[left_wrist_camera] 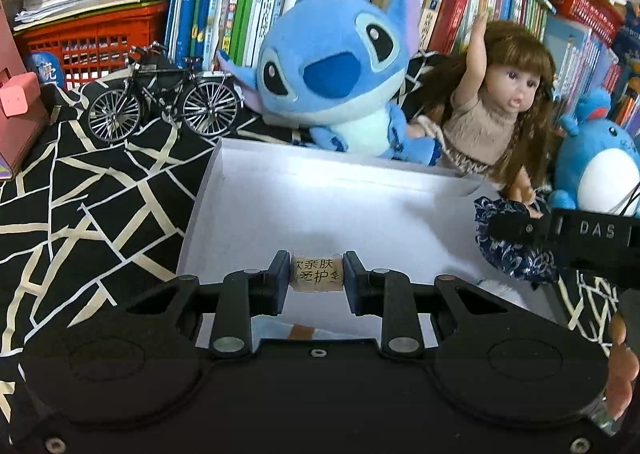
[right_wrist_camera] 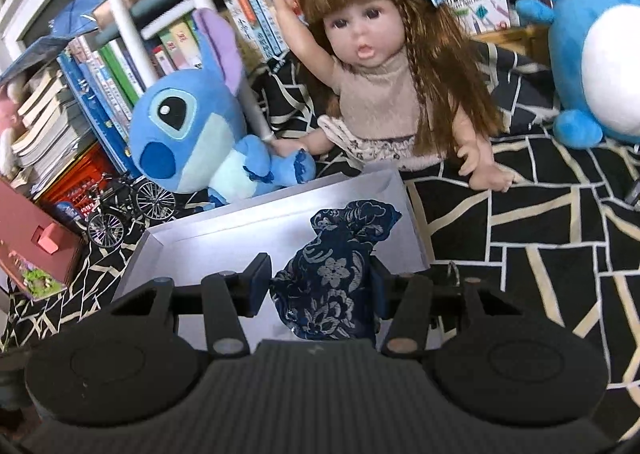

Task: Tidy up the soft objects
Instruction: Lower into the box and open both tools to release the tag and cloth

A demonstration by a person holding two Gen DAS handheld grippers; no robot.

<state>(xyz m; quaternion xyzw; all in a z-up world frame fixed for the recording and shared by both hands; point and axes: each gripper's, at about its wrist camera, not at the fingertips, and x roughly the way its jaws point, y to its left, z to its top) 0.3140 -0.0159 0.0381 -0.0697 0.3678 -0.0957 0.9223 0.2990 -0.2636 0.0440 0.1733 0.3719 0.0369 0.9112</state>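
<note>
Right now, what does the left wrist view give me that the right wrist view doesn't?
Left wrist only: the left gripper shut on a small printed packet, plus the right gripper seen side-on at the box's right edge. Right wrist only: the blue floral pouch head-on between the right gripper's pads. Shared: white box, blue plush, doll, model bicycle.
</note>
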